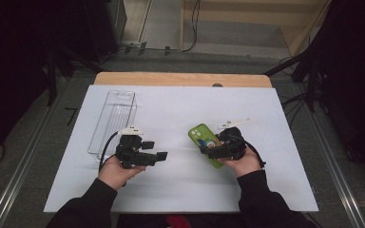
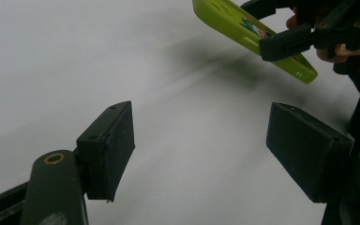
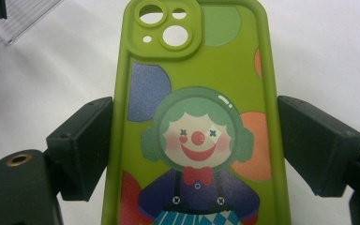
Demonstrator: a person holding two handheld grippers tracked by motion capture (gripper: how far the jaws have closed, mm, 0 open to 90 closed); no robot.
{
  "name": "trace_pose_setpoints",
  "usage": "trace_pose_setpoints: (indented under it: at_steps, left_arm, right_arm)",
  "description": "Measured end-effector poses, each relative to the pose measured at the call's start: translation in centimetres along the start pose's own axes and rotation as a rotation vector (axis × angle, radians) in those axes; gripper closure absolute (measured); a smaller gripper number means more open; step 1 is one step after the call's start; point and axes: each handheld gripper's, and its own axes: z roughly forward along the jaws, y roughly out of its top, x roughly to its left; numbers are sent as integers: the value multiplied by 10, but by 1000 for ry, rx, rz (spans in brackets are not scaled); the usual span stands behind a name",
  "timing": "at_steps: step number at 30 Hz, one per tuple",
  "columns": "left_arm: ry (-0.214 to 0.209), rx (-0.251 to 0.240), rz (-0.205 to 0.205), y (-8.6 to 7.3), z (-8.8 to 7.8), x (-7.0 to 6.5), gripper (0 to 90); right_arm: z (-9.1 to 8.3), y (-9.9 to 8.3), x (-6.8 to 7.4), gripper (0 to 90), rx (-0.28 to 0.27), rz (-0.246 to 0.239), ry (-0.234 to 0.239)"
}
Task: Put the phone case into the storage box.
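Note:
A lime-green phone case (image 1: pixel 200 133) with a cartoon clown on its back is gripped across its width by my right gripper (image 1: pixel 212 147), whose pads press on both long edges (image 3: pixel 194 126). In the right gripper view the case (image 3: pixel 192 70) runs up between the jaws, camera cutouts at the far end. The left gripper view shows the case (image 2: pixel 243 28) tilted and lifted off the table, casting a shadow. My left gripper (image 1: pixel 154 150) is held to the left of it, jaws wide apart (image 2: pixel 201 117) with only bare white table between them.
A clear plastic rectangular bin (image 1: pixel 114 118) lies at the left back of the white table cover (image 1: pixel 171 104); its corner shows in the right gripper view (image 3: pixel 23 18). A wooden table edge (image 1: pixel 180 79) runs along the back. Dark floor and cables surround the table.

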Motion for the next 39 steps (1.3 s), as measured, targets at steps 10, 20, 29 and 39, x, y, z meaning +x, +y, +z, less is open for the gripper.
trace_pose_setpoints:
  at_steps: [10, 20, 29, 39]
  left_arm:
    - [0, 7, -17, 12, 3, 2, 245]
    - [37, -5, -36, 21, 3, 5, 251]
    - [55, -14, -49, 32, 7, 4, 251]
    - [72, -27, -61, 41, 11, 4, 252]
  right_arm:
    - [9, -2, 21, 141, -23, 41, -7]
    - [15, 1, 35, 141, -61, 52, -29]
    - [19, 4, 39, 141, -86, 125, 8]
    - [19, -3, 48, 141, -179, 172, 19]
